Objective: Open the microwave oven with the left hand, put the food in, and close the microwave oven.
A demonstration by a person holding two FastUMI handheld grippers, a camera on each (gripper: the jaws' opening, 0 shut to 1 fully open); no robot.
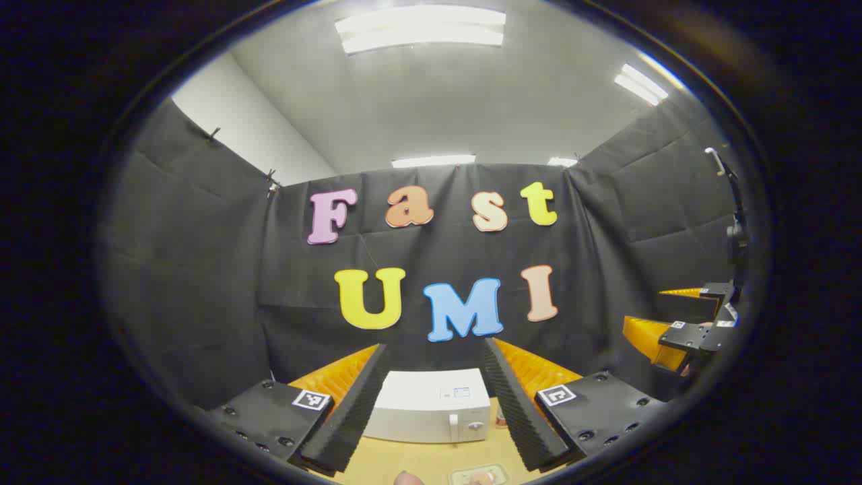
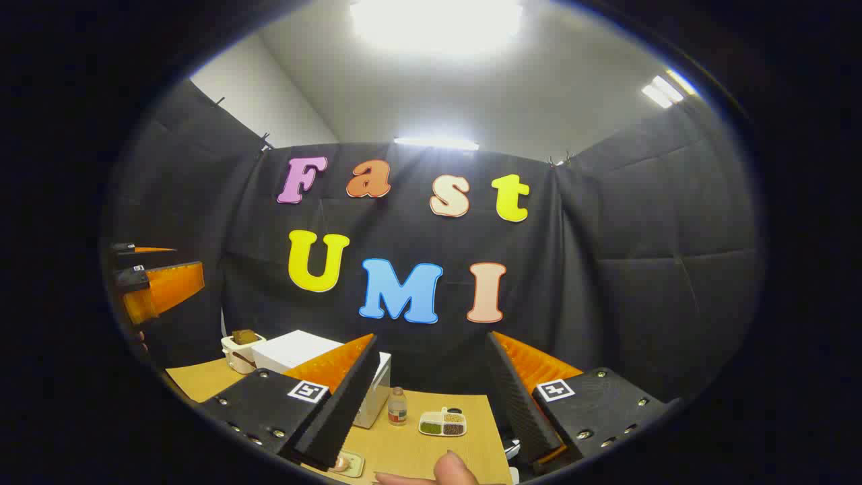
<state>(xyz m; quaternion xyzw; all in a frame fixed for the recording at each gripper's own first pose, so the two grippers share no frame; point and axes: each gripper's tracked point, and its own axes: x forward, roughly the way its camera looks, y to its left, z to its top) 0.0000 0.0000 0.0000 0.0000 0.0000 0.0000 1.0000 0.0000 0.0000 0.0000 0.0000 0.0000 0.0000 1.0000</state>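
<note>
Microwave (image 1: 431, 405): closed, at the surface's (image 1: 417, 461) far edge, dead ahead and below the left claw (image 1: 434, 391).
Left claw: wide open, empty, nearer.
Right claw (image 2: 431, 397): wide open, empty.
Food (image 1: 479, 475): near edge, on a tray.

Each tool (image 1: 434, 404) — orange ribbed fingers (image 1: 522, 367), black screwed plates, square markers.

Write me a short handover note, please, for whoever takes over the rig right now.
Left claw: open, holding nothing, raised and facing the microwave oven.
Right claw: open, holding nothing, raised over the table.
Microwave oven: on the table, door shut.
Food: a small plate sits at the table's near edge, before the oven.
Done: nothing yet.
Left: open the door with the left claw, load the food, close the door.
</note>
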